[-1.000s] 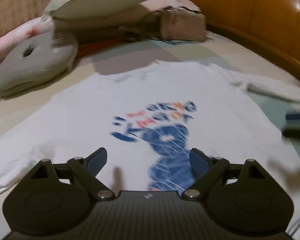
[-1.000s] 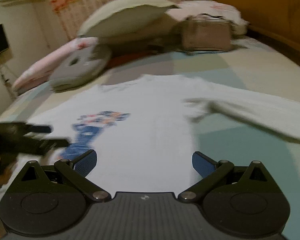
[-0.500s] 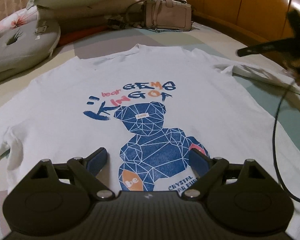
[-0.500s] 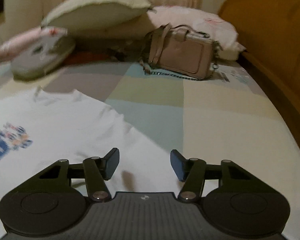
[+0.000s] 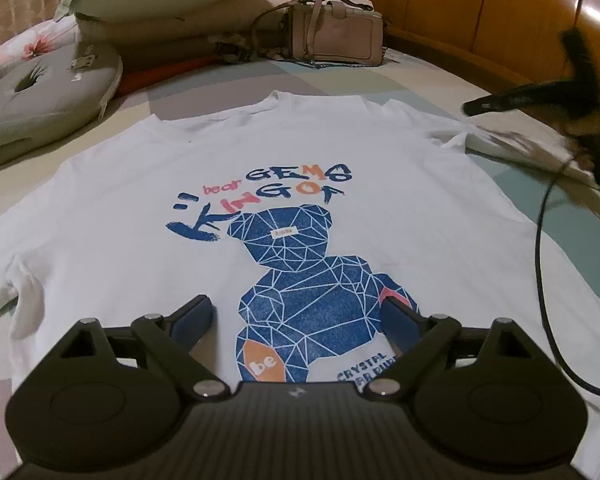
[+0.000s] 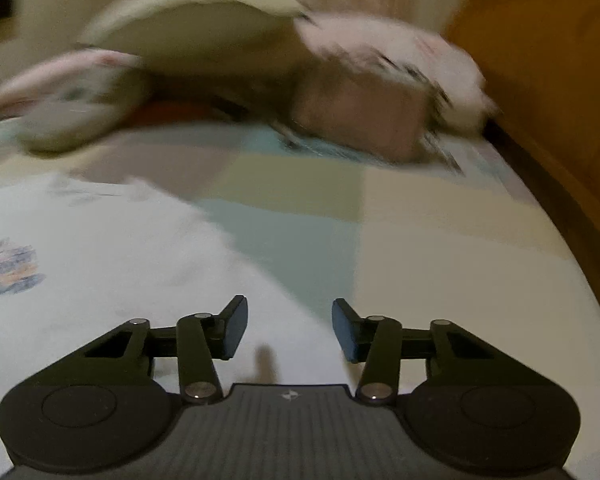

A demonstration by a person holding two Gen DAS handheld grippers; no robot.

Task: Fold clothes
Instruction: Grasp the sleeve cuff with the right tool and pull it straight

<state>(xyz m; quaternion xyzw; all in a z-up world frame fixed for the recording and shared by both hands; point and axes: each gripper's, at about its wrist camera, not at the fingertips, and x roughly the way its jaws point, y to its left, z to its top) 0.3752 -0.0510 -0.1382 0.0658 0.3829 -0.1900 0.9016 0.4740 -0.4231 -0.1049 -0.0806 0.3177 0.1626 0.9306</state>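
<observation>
My left view is sharp under dim warm light with headboard (image 5: pixel 500 20) glare at one o'clock, while my right view smears heavily.

Right hand-held gripper (image 6: pixel 289 326) swung from the T-shirt (image 6: pixel 100 280) body to its sleeve edge, jaws closing

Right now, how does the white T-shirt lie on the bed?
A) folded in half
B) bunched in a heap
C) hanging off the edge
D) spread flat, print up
D: the white T-shirt lies spread flat on the bed, its blue bear print facing up.
</observation>
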